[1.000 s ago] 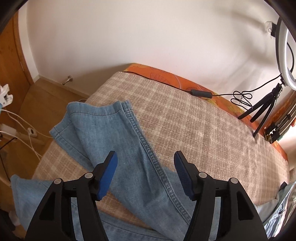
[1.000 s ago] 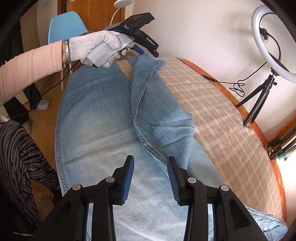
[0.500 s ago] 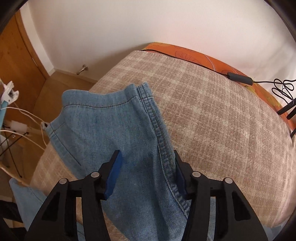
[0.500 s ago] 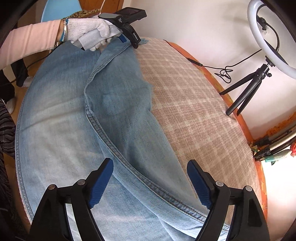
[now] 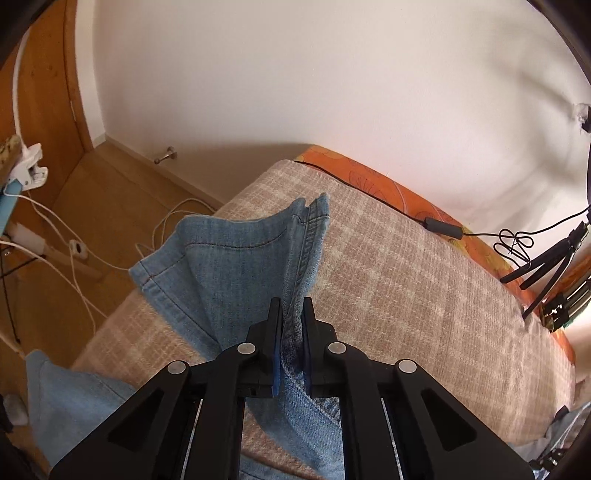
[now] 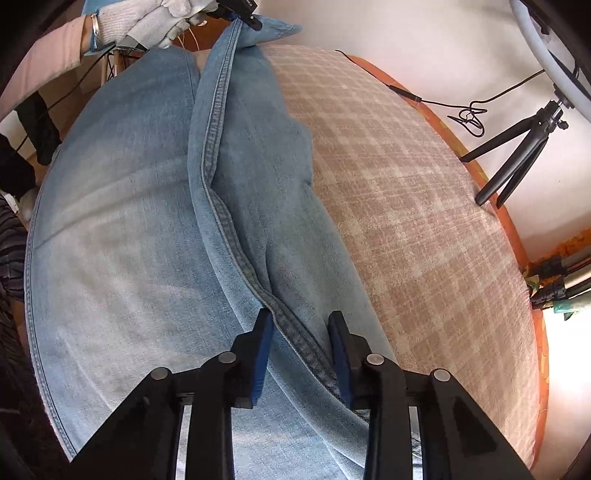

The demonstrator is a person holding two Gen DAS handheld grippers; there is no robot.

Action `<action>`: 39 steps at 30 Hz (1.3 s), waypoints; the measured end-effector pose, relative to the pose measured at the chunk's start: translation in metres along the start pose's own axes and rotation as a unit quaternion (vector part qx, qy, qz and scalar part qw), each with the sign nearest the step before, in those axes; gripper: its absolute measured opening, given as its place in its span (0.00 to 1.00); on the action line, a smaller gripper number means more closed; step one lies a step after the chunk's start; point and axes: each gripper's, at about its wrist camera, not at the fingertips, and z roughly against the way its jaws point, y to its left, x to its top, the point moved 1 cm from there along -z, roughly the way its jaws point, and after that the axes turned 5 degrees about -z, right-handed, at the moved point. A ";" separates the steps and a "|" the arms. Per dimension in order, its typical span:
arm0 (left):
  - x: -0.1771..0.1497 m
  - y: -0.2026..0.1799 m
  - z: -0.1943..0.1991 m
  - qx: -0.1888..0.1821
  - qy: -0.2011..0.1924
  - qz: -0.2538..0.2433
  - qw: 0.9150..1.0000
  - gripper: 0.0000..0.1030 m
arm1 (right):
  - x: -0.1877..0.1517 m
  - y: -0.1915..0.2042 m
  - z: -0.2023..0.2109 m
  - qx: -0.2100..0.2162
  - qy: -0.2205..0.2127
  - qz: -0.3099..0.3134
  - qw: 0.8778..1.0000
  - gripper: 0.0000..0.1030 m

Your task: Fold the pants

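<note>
White wall [image 5: 295, 92] at twelve. Wood floor [image 5: 110, 206] with white cables [image 5: 74, 273] at nine. Checked bed [image 5: 406, 288], orange edge [image 5: 369, 177]. Tripod [image 6: 517, 147] at two, brightly lit.

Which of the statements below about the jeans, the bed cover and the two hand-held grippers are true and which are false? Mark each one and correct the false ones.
1. The left hand-held gripper is clamped on the seam of the jeans near a leg hem. True.
2. The jeans are black. False: they are light blue denim.
3. The jeans lie on a beige checked cover. True.
4. The right hand-held gripper hangs over bare cover with no denim between its pads. False: its jaws are closing with the thick jeans seam between them.
5. A black tripod stands at the far edge of the bed. True.
6. The gloved hand holding the left hand-held gripper is bare. False: it wears a white glove.
</note>
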 end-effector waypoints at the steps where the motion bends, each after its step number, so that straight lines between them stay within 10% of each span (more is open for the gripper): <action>1: 0.004 0.003 0.004 -0.003 -0.006 0.002 1.000 0.07 | 0.002 0.001 0.004 -0.012 -0.003 0.001 1.000 0.14; 14: 0.002 0.046 0.118 -0.054 -0.091 -0.012 0.994 0.03 | -0.002 0.027 0.144 -0.070 -0.087 -0.021 0.993 0.08; 26: -0.065 0.119 0.114 -0.068 -0.023 0.041 0.997 0.04 | -0.072 0.118 0.089 0.007 0.010 0.001 1.000 0.09; 30: -0.059 0.133 0.090 -0.090 -0.008 0.094 0.991 0.57 | -0.068 0.117 0.093 0.005 0.015 -0.008 1.000 0.11; 39: -0.050 0.140 0.025 -0.090 0.013 0.154 0.984 0.58 | -0.061 0.114 0.096 0.000 0.015 -0.028 0.999 0.18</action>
